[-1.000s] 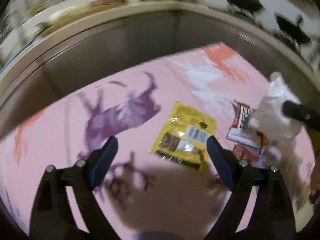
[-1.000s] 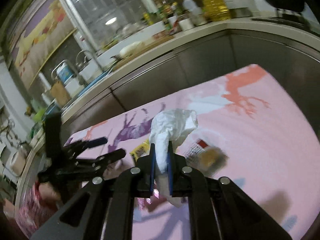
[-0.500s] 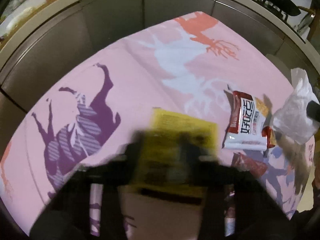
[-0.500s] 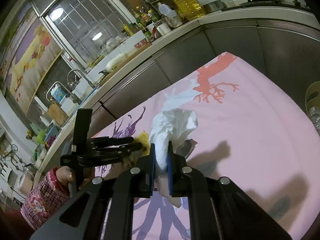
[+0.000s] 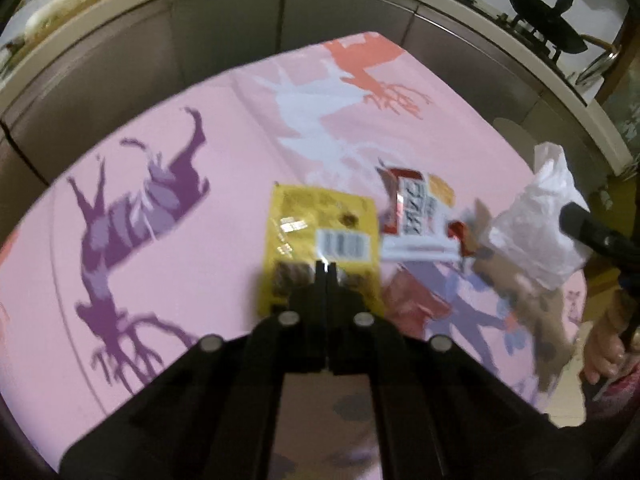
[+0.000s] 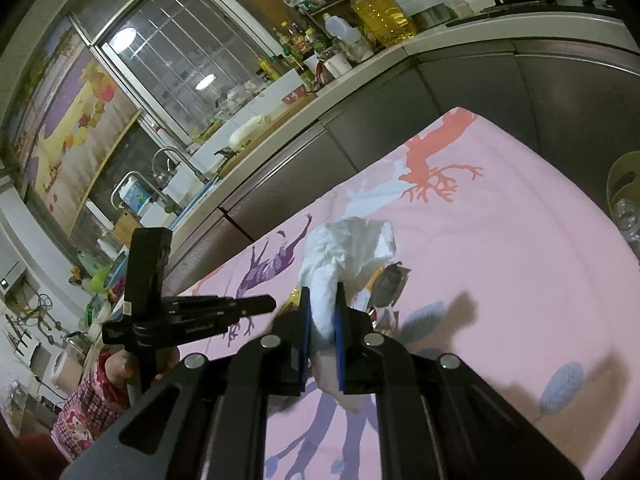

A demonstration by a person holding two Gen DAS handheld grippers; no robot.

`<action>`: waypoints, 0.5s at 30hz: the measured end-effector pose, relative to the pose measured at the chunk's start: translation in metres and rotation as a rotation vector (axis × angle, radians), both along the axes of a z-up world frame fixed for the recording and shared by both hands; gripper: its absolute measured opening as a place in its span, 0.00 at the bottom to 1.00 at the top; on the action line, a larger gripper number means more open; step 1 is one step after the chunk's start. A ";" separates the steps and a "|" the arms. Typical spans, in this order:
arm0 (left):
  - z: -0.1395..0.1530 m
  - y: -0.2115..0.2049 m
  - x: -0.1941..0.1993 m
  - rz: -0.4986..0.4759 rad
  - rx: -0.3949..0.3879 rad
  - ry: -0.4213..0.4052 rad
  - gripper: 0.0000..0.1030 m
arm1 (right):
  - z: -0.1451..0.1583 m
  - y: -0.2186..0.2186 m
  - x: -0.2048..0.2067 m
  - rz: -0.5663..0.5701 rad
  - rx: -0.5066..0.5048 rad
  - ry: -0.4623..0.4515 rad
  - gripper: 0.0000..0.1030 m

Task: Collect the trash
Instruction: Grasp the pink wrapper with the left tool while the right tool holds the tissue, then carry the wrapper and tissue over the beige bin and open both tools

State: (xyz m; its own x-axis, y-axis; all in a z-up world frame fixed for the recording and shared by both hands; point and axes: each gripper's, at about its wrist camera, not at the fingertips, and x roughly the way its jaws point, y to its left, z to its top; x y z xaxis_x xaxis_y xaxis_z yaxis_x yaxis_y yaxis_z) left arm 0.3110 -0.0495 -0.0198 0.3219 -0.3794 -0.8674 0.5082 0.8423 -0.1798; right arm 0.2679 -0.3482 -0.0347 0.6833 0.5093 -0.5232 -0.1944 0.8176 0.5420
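The glossy yellow wrapper (image 5: 320, 240) lies flat on the pink printed cloth (image 5: 200, 128), its near edge pinched in the left gripper (image 5: 326, 270), whose jaws are closed together. Only the left camera shows the red-and-white packet (image 5: 416, 220) just right of the wrapper. The right camera shows the right gripper (image 6: 322, 320) clamped on a crinkled white bag (image 6: 348, 248), beyond the cloth a steel counter (image 6: 400, 52).
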 end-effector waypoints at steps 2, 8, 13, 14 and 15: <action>0.006 -0.003 -0.019 -0.024 -0.023 -0.024 0.18 | 0.001 -0.003 -0.006 -0.003 0.003 -0.004 0.08; 0.007 -0.040 -0.069 -0.178 0.060 -0.214 0.86 | -0.001 -0.017 -0.019 -0.030 0.017 0.010 0.08; -0.021 -0.063 -0.065 -0.207 0.174 -0.159 0.42 | -0.002 -0.029 -0.030 -0.057 0.042 0.014 0.08; -0.030 -0.065 -0.061 -0.196 0.202 -0.126 0.22 | -0.001 -0.032 -0.033 -0.063 0.042 0.009 0.08; -0.035 -0.063 -0.058 -0.185 0.198 -0.089 0.22 | 0.001 -0.036 -0.036 -0.070 0.043 0.004 0.08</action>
State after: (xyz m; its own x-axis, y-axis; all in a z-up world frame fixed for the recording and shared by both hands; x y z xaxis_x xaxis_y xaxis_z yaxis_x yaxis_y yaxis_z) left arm 0.2530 -0.1127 -0.0552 0.3409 -0.2651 -0.9019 0.6628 0.7481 0.0307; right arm 0.2323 -0.3839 -0.0339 0.7157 0.4826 -0.5048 -0.1356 0.8051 0.5774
